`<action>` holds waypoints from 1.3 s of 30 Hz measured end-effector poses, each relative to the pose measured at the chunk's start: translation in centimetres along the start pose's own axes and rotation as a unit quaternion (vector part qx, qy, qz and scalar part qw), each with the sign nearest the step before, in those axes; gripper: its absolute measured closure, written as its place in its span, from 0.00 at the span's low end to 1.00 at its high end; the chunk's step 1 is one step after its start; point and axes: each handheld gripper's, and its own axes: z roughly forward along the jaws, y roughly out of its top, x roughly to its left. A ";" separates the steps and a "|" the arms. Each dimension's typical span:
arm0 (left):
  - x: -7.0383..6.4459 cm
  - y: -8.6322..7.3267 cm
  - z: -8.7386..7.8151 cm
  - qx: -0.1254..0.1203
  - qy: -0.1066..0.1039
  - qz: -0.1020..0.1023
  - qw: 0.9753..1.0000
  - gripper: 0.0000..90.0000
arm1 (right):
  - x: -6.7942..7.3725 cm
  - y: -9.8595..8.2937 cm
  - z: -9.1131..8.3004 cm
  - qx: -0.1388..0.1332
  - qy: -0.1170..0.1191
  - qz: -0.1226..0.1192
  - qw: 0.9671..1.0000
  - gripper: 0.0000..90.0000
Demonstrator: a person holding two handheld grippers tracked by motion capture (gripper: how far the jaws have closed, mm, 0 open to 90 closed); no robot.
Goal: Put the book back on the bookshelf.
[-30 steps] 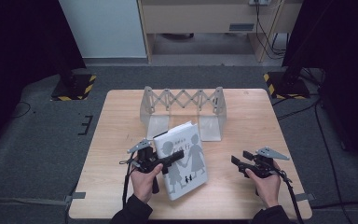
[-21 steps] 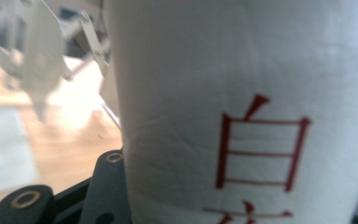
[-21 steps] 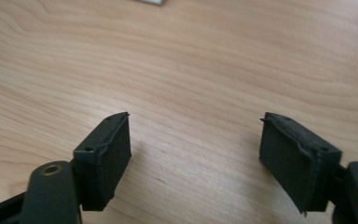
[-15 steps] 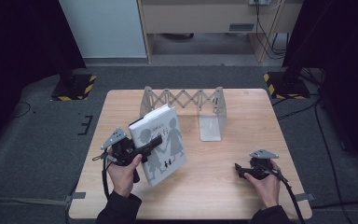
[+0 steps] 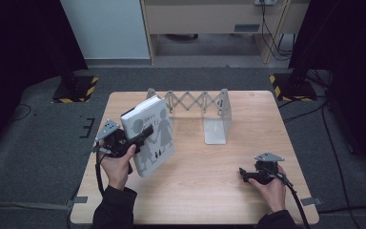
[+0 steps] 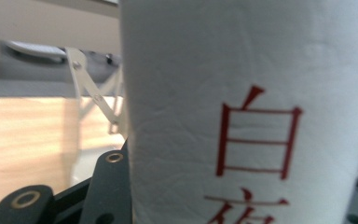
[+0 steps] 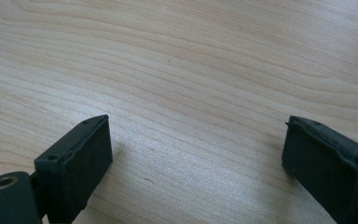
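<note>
Standing tilted on table (image 5: 205, 176), book (image 5: 155, 138) clamped between left gripper (image 5: 140, 136) fingers

The left gripper (image 5: 145, 132) now holds the book (image 5: 150, 131) farther left and far, standing up more.

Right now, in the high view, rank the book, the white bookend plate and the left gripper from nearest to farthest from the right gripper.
1. White bookend plate: up and left of the right gripper, mid-table.
2. Book: farther left, lifted off the table and tilted.
3. Left gripper: clamped on the book, its body beyond the book's left edge.
</note>
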 end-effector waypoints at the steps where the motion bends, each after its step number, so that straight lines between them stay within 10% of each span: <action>1: 0.1 0.1 0.1 0.000 0.005 0.005 1.000 0.57 | 0.0 0.0 0.0 0.001 0.000 -0.001 1.000 0.09; 26: 2.0 -1.0 6.8 0.018 0.101 0.040 0.994 0.57 | 0.0 0.0 0.0 0.001 0.001 -0.003 1.000 0.08; 39: 2.4 -2.9 7.1 0.012 0.102 0.037 0.994 0.57 | 0.0 0.0 0.0 0.001 0.001 -0.004 1.000 0.08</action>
